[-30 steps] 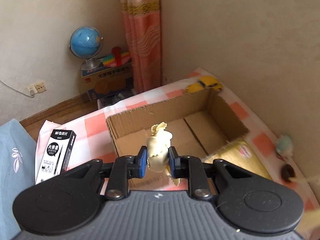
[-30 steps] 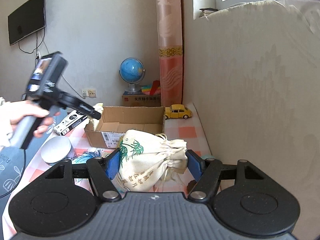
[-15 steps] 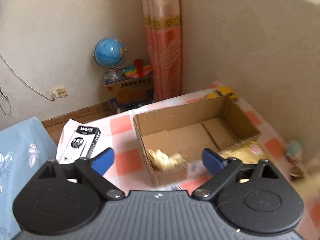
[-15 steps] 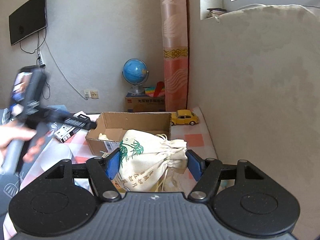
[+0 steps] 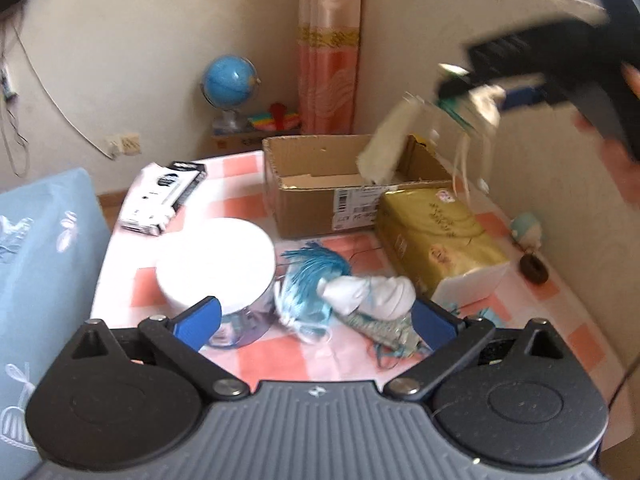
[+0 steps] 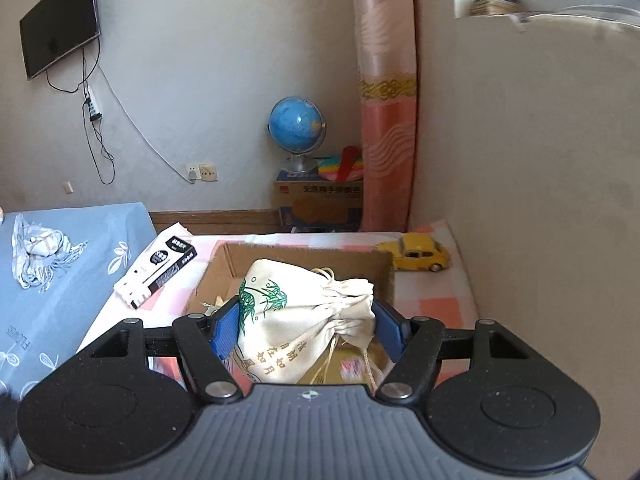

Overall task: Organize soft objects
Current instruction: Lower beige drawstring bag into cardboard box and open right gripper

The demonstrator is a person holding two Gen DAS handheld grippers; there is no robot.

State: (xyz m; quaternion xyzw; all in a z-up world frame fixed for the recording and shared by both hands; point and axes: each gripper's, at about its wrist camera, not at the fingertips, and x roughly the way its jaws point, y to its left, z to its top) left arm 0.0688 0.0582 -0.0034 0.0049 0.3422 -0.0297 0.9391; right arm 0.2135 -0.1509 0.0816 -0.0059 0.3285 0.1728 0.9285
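The right gripper [image 6: 307, 330] grasps a cloth bag [image 6: 308, 320] above the open box [image 6: 304, 256], so the step in hand looks like dropping it in; next it should release over the opening. The left gripper [image 5: 316, 320] is spreading, nothing held, near a tassel [image 5: 312, 276]. A checked cloth [image 5: 240, 168] covers the table; a globe [image 6: 296, 124] stands by the curtain.

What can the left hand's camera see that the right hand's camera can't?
Only the left wrist view shows the round white tub, the blue tassel bundle, the gold tissue pack and the open left gripper. Only the right wrist view shows the yellow toy car and the black wall television. Both show the brown cardboard box, the blue globe and the cream drawstring bag clamped in the right gripper.
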